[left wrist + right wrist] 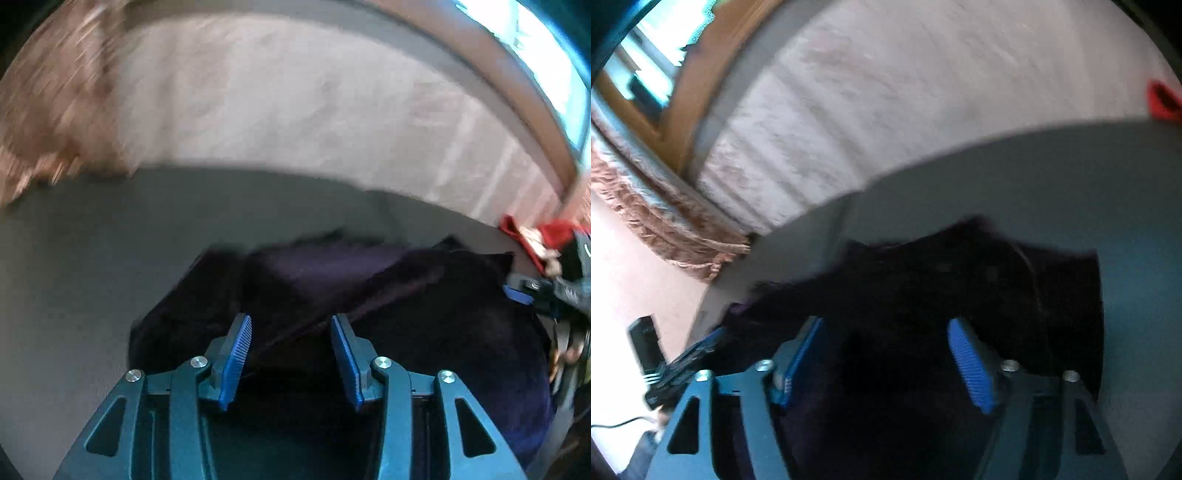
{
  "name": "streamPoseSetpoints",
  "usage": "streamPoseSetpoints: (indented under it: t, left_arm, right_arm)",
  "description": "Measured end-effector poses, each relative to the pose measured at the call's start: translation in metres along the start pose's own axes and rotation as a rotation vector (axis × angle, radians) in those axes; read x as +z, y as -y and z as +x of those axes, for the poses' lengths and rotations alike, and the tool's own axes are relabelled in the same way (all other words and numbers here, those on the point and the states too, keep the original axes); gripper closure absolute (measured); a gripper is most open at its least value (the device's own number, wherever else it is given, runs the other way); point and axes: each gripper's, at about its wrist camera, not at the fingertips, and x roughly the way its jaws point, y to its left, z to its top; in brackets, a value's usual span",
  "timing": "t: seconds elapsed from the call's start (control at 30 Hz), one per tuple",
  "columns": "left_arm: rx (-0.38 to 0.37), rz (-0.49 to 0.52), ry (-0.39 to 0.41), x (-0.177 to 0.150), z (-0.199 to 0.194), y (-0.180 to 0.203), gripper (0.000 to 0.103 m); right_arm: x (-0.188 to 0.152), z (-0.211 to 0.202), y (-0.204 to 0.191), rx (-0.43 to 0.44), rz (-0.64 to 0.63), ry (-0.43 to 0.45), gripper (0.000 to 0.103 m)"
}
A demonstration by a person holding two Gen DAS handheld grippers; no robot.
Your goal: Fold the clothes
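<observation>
A dark purple-black garment (369, 295) lies bunched on a grey table (92, 258). My left gripper (291, 325) is open above its near part, with nothing between the blue pads (240, 350). In the right wrist view the same garment (960, 288) lies on the grey table (1108, 184). My right gripper (882, 328) is open over it, its blue pads (971, 365) wide apart. The right gripper (524, 291) also shows at the right edge of the left wrist view, at the garment's far side. Both views are motion-blurred.
Beyond the table's far edge lies a pale patterned carpet (295, 110). A red item (535, 236) lies at the table's right end; a red thing also shows far right (1161, 99). A wooden door frame (701, 74) stands at the left.
</observation>
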Motion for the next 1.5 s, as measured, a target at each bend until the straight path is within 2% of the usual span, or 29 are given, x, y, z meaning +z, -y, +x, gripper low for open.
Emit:
streamPoseSetpoints:
  t: [0.1, 0.17, 0.23, 0.3, 0.37, 0.47, 0.53, 0.63, 0.83, 0.9, 0.93, 1.0, 1.03, 1.13, 1.23, 1.3, 1.37, 1.43, 1.47, 1.5]
  left_arm:
    - [-0.070, -0.045, 0.027, 0.003, -0.016, -0.012, 0.061]
    - [-0.081, 0.023, 0.033, 0.014, -0.021, -0.007, 0.060]
    - [-0.043, 0.160, 0.039, 0.024, -0.021, 0.010, 0.058]
    - [-0.005, 0.306, 0.042, 0.035, -0.021, 0.028, 0.058]
    - [0.032, 0.478, -0.025, 0.040, -0.007, 0.047, 0.058]
    - [0.062, 0.617, -0.106, 0.045, 0.012, 0.055, 0.058]
    - [0.051, 0.661, -0.143, 0.048, 0.020, 0.052, 0.058]
    - [0.026, 0.695, -0.139, 0.053, 0.018, 0.041, 0.058]
    - [-0.018, 0.776, -0.246, 0.047, 0.026, 0.030, 0.059]
    - [-0.024, 0.770, -0.262, 0.045, 0.028, 0.028, 0.065]
    - [-0.020, 0.761, -0.259, 0.045, 0.028, 0.028, 0.073]
    - [-0.008, 0.739, -0.239, 0.043, 0.024, 0.027, 0.091]
    - [-0.004, 0.709, -0.215, 0.044, 0.020, 0.024, 0.096]
    - [0.004, 0.600, -0.133, 0.049, 0.009, 0.013, 0.101]
    - [0.000, 0.446, -0.051, 0.061, 0.000, -0.003, 0.102]
    - [-0.011, 0.374, -0.015, 0.071, -0.005, -0.010, 0.102]
    - [-0.041, 0.400, -0.046, 0.075, -0.004, -0.006, 0.098]
    - [-0.061, 0.511, -0.140, 0.069, 0.004, 0.007, 0.077]
    - [-0.069, 0.568, -0.188, 0.065, 0.008, 0.014, 0.073]
    - [-0.049, 0.623, -0.215, 0.061, 0.012, 0.020, 0.062]
  right_arm:
    - [-0.004, -0.004, 0.002, 0.040, -0.012, 0.009, 0.028]
    - [-0.003, -0.002, 0.000, 0.047, -0.025, 0.005, 0.024]
    - [-0.003, -0.001, -0.002, 0.053, -0.041, 0.000, 0.018]
    - [-0.004, -0.001, -0.004, 0.051, -0.050, -0.002, 0.017]
    - [-0.005, 0.000, -0.004, 0.050, -0.055, -0.002, 0.016]
    - [-0.006, 0.001, -0.005, 0.052, -0.055, -0.001, 0.016]
    - [-0.006, 0.001, -0.005, 0.056, -0.054, 0.001, 0.015]
    - [-0.006, 0.001, -0.006, 0.063, -0.053, 0.003, 0.014]
    - [-0.007, 0.001, -0.006, 0.076, -0.055, 0.003, 0.011]
    - [-0.007, 0.001, -0.007, 0.078, -0.057, 0.003, 0.010]
    - [-0.007, 0.001, -0.007, 0.078, -0.057, 0.004, 0.010]
    - [-0.007, 0.001, -0.006, 0.080, -0.057, 0.004, 0.010]
    - [-0.007, 0.001, -0.006, 0.081, -0.056, 0.005, 0.010]
    - [-0.008, 0.001, -0.006, 0.084, -0.055, 0.006, 0.010]
    - [-0.007, 0.001, -0.006, 0.084, -0.055, 0.006, 0.010]
    - [-0.007, 0.001, -0.006, 0.084, -0.055, 0.006, 0.010]
    - [-0.008, 0.001, -0.006, 0.084, -0.056, 0.006, 0.010]
    - [-0.008, 0.001, -0.007, 0.085, -0.055, 0.006, 0.010]
    - [-0.008, 0.001, -0.006, 0.086, -0.054, 0.007, 0.010]
    - [-0.008, 0.001, -0.006, 0.087, -0.053, 0.008, 0.010]
